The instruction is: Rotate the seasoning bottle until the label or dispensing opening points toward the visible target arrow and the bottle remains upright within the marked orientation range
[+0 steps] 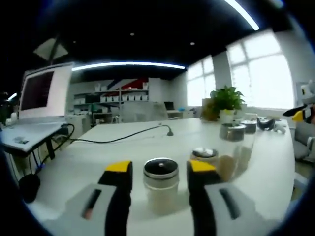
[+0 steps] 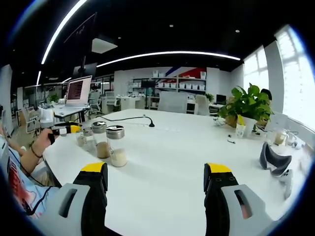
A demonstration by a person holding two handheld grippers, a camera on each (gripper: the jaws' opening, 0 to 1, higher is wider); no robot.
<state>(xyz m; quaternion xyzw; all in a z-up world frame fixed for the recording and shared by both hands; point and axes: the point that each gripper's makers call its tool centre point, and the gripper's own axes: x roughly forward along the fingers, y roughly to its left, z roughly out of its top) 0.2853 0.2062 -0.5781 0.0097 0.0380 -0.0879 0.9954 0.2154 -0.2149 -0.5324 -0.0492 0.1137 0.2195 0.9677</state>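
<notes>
My left gripper has jaws wide around the bottle at 6 o'clock, not touching; right gripper gapes over bare desk.

The left gripper has its jaws either side of the near seasoning bottle, with slim gaps on both flanks. A second jar crowds just behind the right jaw, and two more jars stand beyond. Ahead of the right gripper the white table lies open (the potted plant stands well back).
</notes>
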